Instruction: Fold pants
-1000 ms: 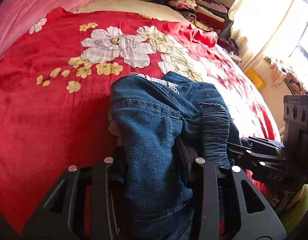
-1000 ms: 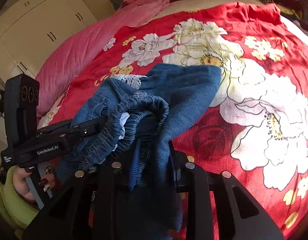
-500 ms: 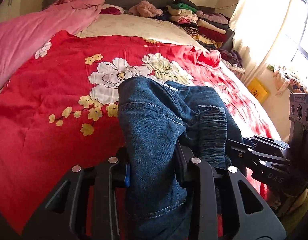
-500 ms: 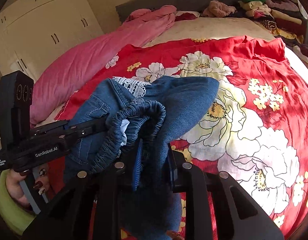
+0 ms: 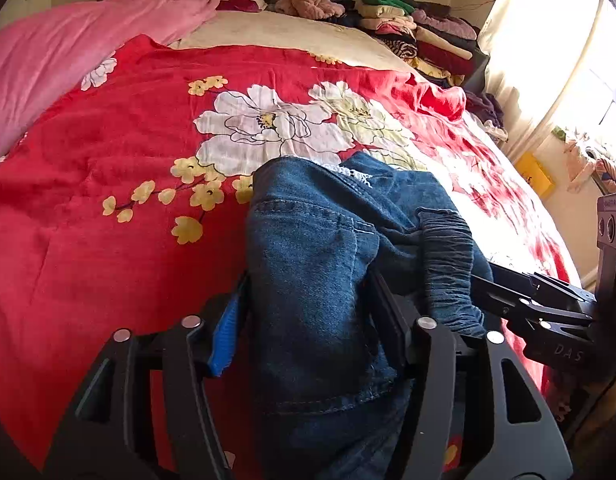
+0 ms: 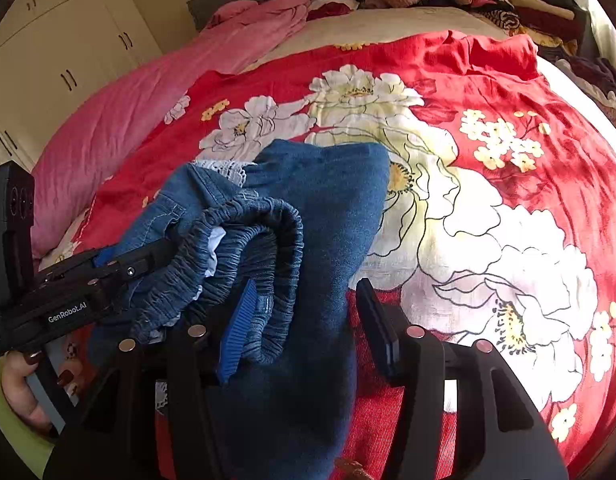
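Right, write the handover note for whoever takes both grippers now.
Left gripper: jaws have just been opening; denim lies between them, the left pad clear of it.
Right gripper: jaws have just been opening too, with a gap on the right side; the cloth is no longer pinched.
Jeans: bunched on the red flowered bedspread, elastic waistband curled on top, the white lace trim at the far edge.
Done: the bundle is set down and released.
Left: draw both grippers back, check the fold, flatten the waistband.

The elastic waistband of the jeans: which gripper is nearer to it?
Right. The elastic waistband loops onto the right gripper, against its left pad. The left gripper straddles the plain denim beside it. Both sets of jaws have just been opening, jeans between them.
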The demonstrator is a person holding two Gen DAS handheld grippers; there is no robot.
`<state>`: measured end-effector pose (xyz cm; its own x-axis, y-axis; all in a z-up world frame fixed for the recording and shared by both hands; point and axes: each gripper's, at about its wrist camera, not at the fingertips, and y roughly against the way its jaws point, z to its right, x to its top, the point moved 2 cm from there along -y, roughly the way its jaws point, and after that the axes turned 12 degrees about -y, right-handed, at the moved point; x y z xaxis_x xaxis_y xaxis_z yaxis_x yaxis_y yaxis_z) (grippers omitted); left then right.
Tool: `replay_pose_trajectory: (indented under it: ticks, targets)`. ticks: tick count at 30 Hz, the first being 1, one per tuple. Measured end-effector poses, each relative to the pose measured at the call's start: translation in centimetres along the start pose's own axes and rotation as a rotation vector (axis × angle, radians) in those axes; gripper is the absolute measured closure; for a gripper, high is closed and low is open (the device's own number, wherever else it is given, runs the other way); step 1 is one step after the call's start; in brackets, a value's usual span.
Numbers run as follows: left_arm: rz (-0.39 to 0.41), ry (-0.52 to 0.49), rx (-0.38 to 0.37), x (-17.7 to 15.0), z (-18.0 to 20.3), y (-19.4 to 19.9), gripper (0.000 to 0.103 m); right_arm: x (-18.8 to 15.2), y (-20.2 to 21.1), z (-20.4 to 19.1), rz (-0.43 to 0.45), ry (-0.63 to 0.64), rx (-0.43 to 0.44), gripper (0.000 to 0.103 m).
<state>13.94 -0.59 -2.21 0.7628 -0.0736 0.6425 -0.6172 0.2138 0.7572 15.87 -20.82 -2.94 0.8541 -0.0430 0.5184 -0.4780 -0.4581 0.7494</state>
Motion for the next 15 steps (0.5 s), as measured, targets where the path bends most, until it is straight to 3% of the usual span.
replay_pose_trajectory:
  ticks: [1, 5, 6, 15]
  targets:
    - [0.014, 0.004, -0.002, 0.0, 0.1, 0.6, 0.033, 0.0, 0.9, 0.0, 0.025, -0.001, -0.005, 0.026]
    - [0.074, 0.001, 0.009, -0.2, 0.6, 3.9, 0.018, -0.4, 4.7, -0.1, 0.112, -0.012, 0.014, 0.011]
    - [0.085, -0.004, 0.013, -0.4, 0.8, 4.7, 0.010, -0.6, 5.7, -0.2, 0.134, -0.009, 0.011, 0.007]
    - [0.124, -0.040, 0.065, -4.3, 2.9, 10.0, 0.010, -4.4, 11.4, -1.0, 0.222, 0.036, -0.029, 0.005]
